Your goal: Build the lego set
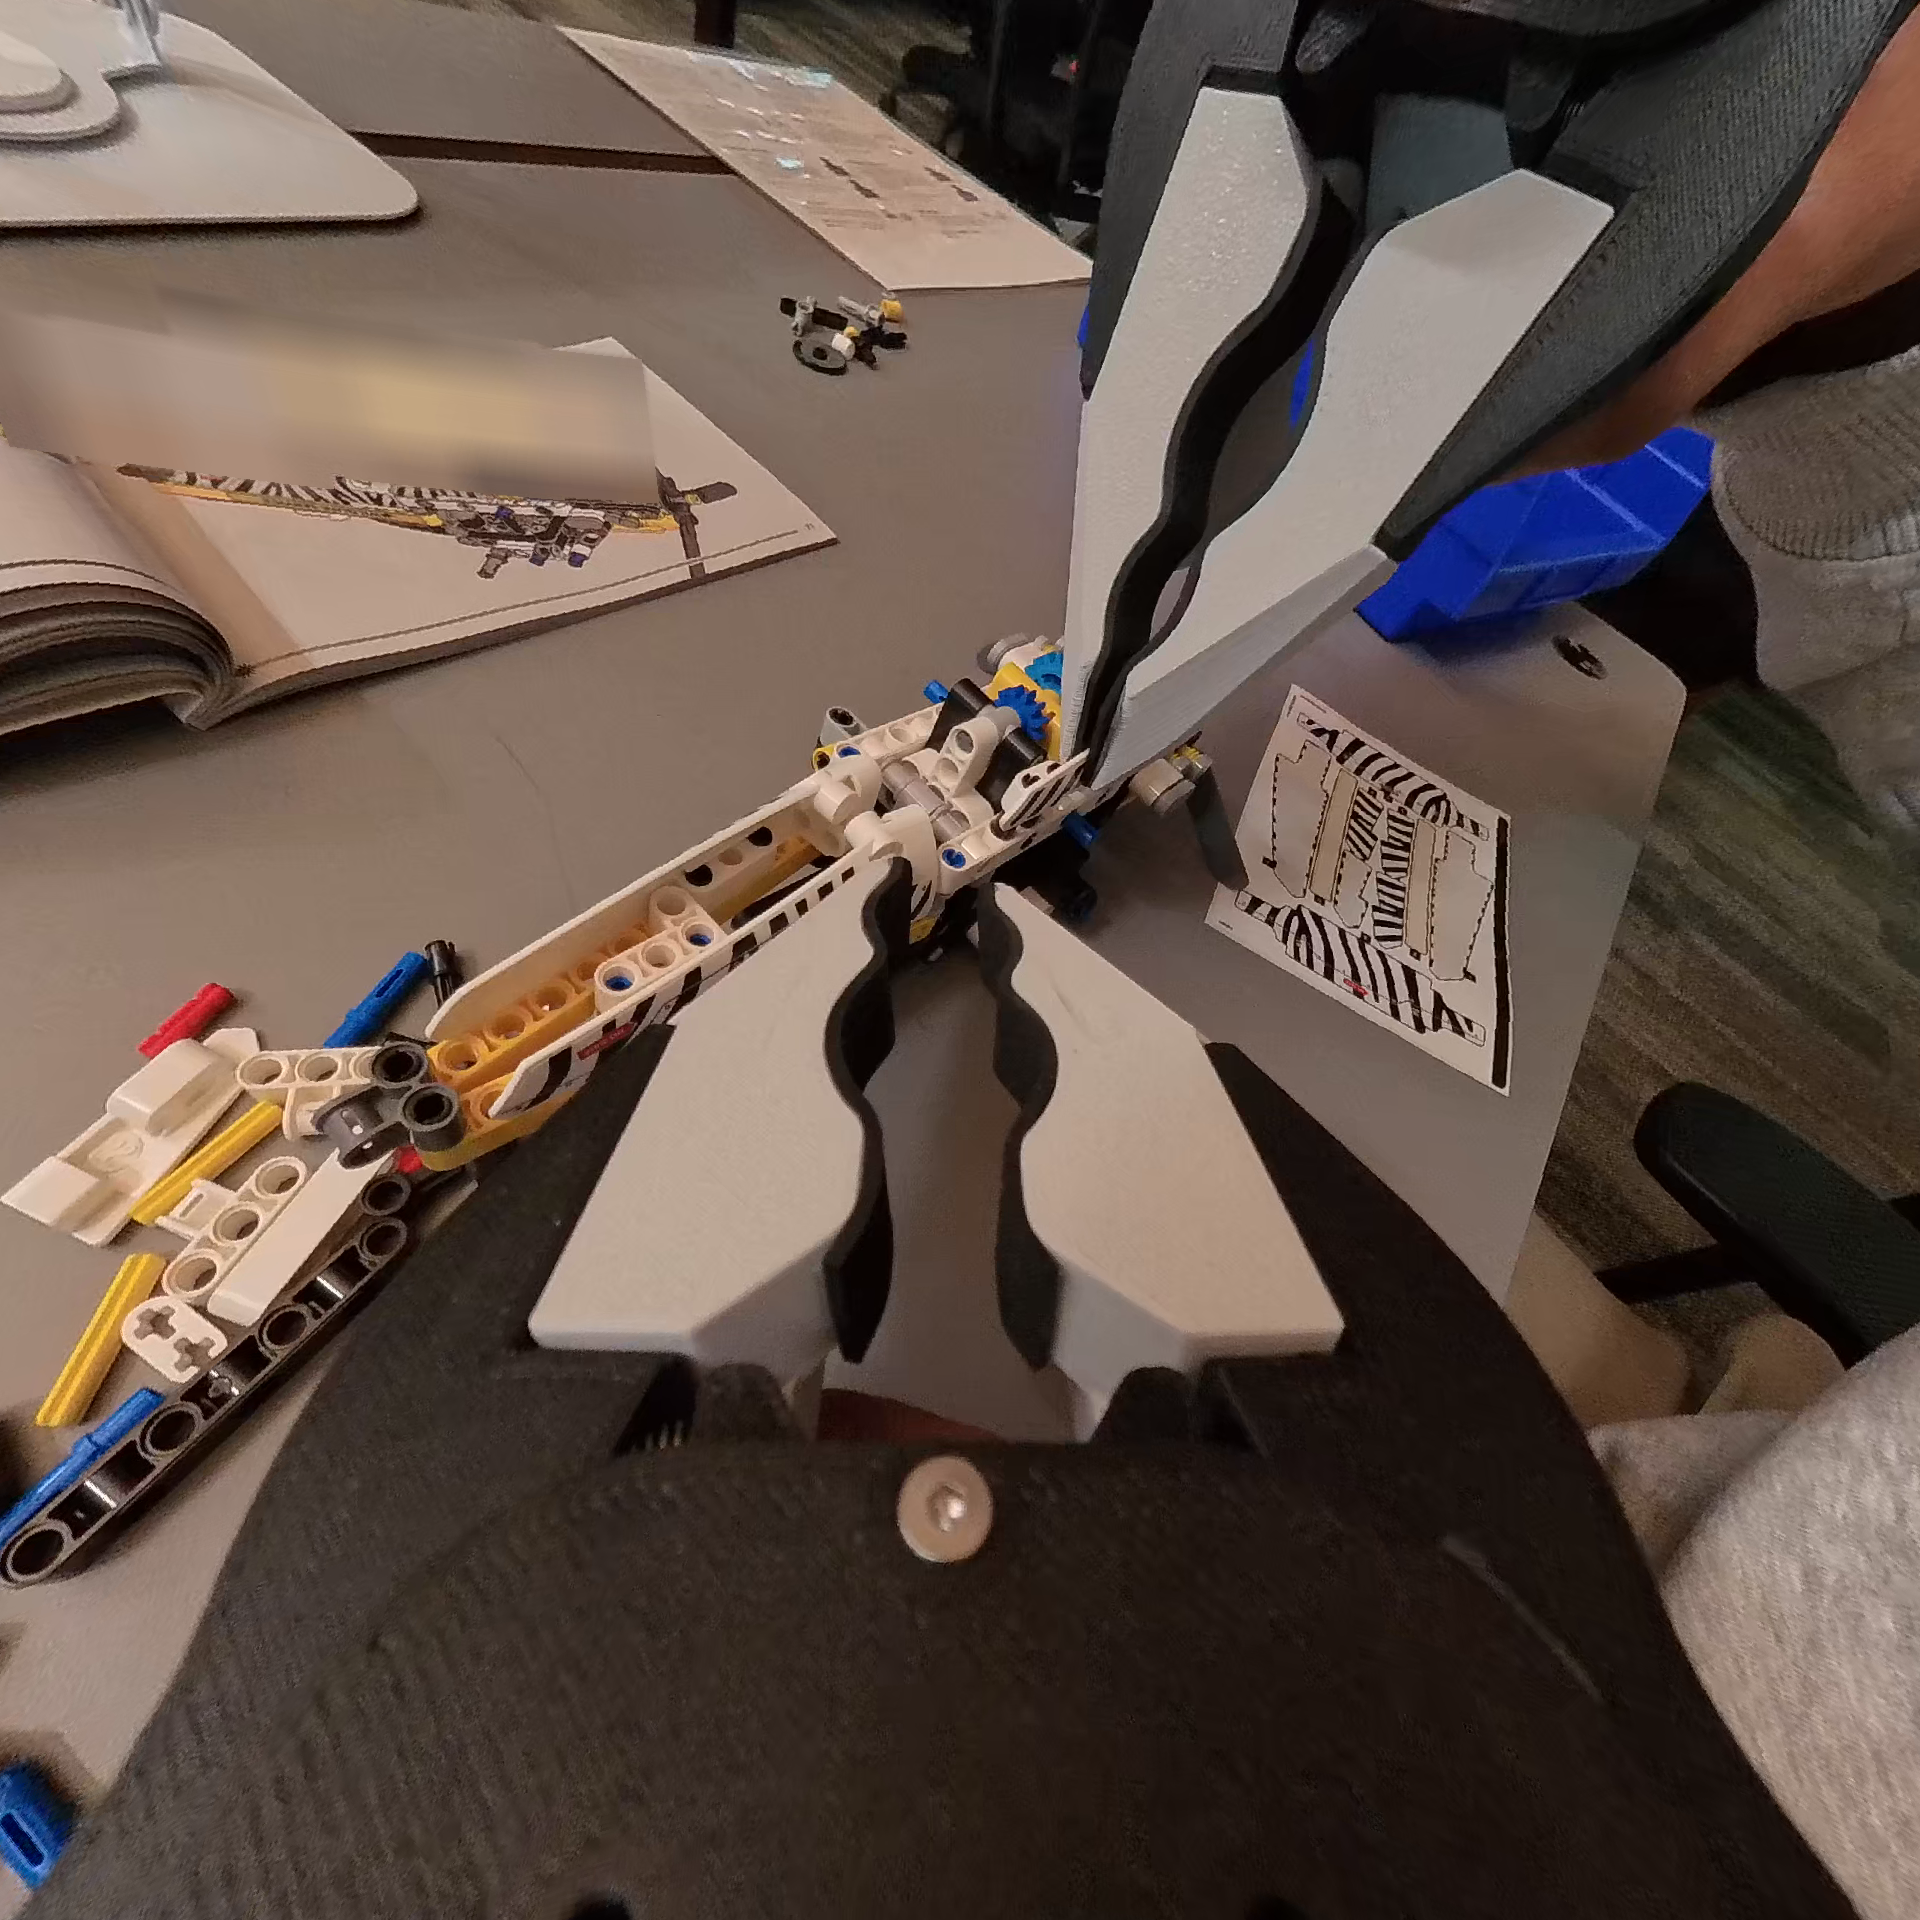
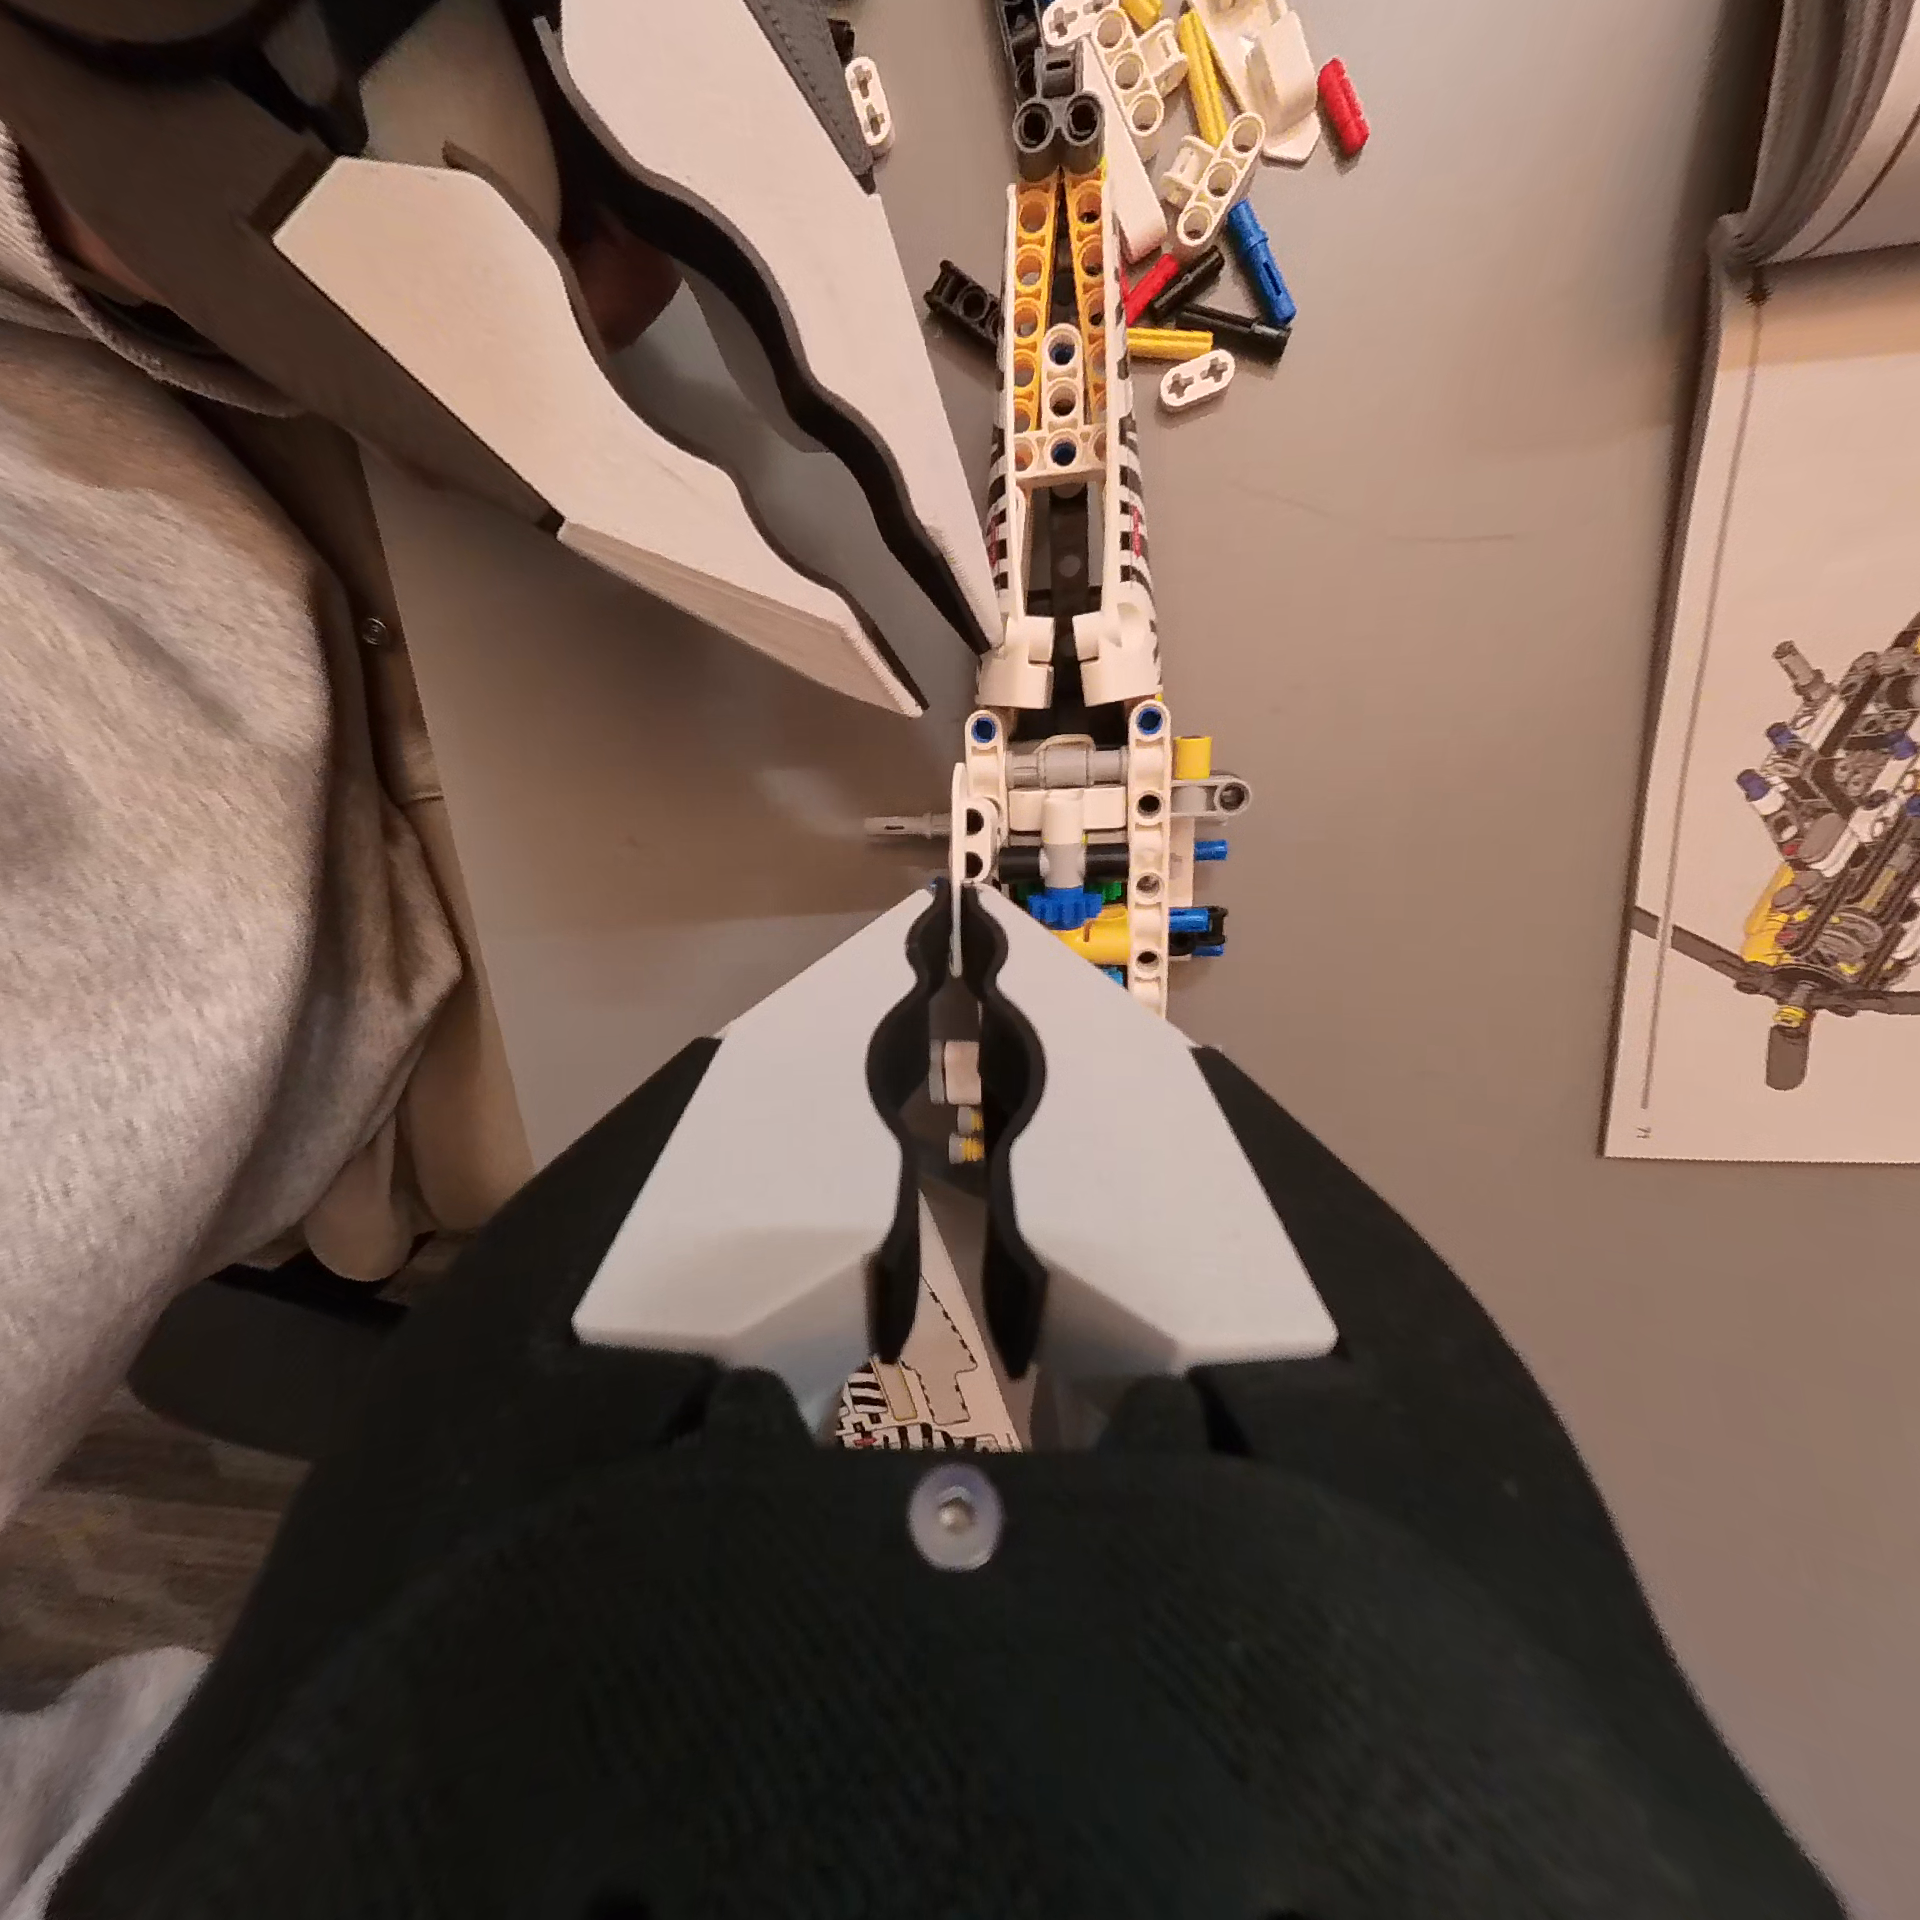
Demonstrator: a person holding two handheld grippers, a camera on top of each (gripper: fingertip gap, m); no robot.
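Observation:
A long white, yellow and zebra-striped Lego model (image 1: 675,935) lies on the grey table; it also shows in the right wrist view (image 2: 1065,416). My right gripper (image 1: 1086,779) (image 2: 956,899) is shut on a small zebra-striped sticker (image 1: 1039,795), holding it against the model's white side beam by the blue gear. In the right wrist view only the sticker's thin white edge (image 2: 953,935) shows. My left gripper (image 1: 940,888) (image 2: 961,670) is open, with one fingertip (image 2: 992,629) touching the model's white joint. The zebra sticker sheet (image 1: 1361,883) lies to the right of the model.
Loose beams, pins and axles (image 1: 208,1195) (image 2: 1195,135) lie by the model's tail. An open instruction booklet (image 1: 416,540) (image 2: 1818,727) lies beyond. A small subassembly (image 1: 847,327), a paper sheet (image 1: 831,156) and a white stand base (image 1: 156,135) sit farther back. A chair (image 1: 1787,1195) stands past the table edge. My left and right fingertips are right by each other.

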